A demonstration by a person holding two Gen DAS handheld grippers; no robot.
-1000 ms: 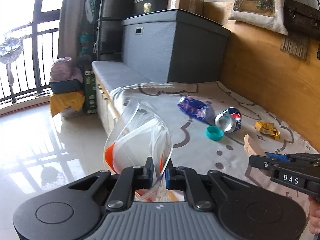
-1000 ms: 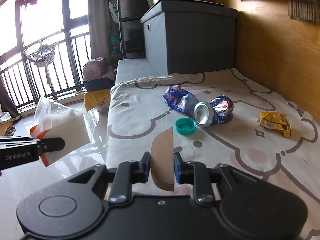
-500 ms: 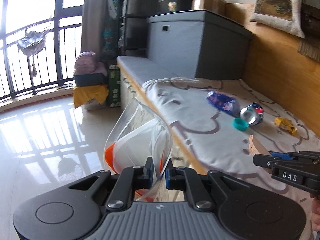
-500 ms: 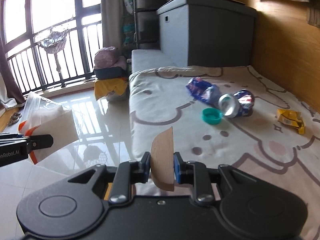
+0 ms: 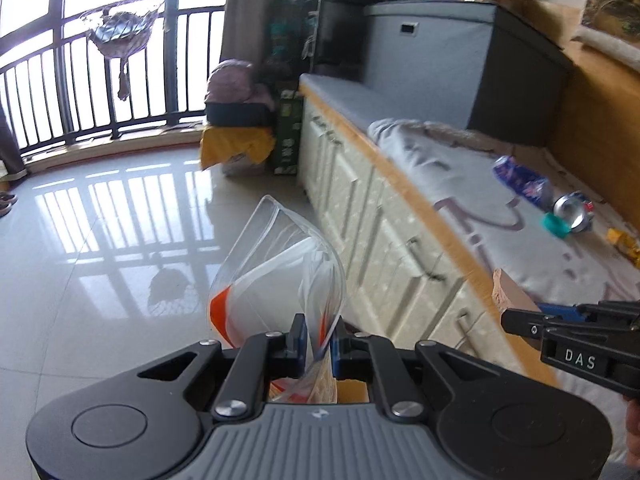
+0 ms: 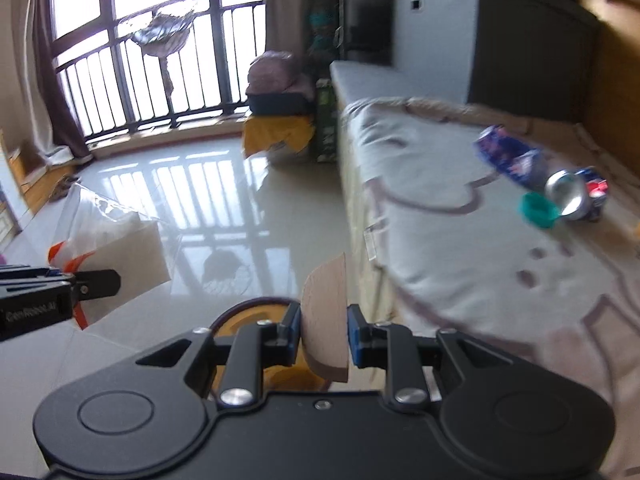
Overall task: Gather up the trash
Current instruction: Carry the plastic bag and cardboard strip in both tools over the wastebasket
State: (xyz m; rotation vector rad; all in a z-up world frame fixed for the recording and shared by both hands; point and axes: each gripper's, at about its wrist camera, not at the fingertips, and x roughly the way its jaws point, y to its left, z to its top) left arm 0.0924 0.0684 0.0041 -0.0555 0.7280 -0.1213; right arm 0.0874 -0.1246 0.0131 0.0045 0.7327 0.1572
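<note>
Both grippers are clamped on something: the left gripper pinches the rim of a clear plastic zip bag with orange corners, which stands up and open in front of it over the glossy tiled floor, while the right gripper is closed on a flat, rounded piece of brown cardboard held upright on edge between its blue pads. In the left wrist view the right gripper enters at the near right with the cardboard just off the edge of the bench; in the right wrist view the left gripper sits at the near left with the bag. Below the right gripper's jaws part of a round yellow object with a dark rim shows, too hidden to identify. To the right runs a low bench with pale cabinet fronts, covered by a light blanket with a brown cartoon outline. Far along the blanket lie a crumpled blue wrapper, a crushed drinks can and a teal bottle cap, close together; a yellow wrapper lies a little nearer the wooden wall. Beyond them stands a grey storage box.
</note>
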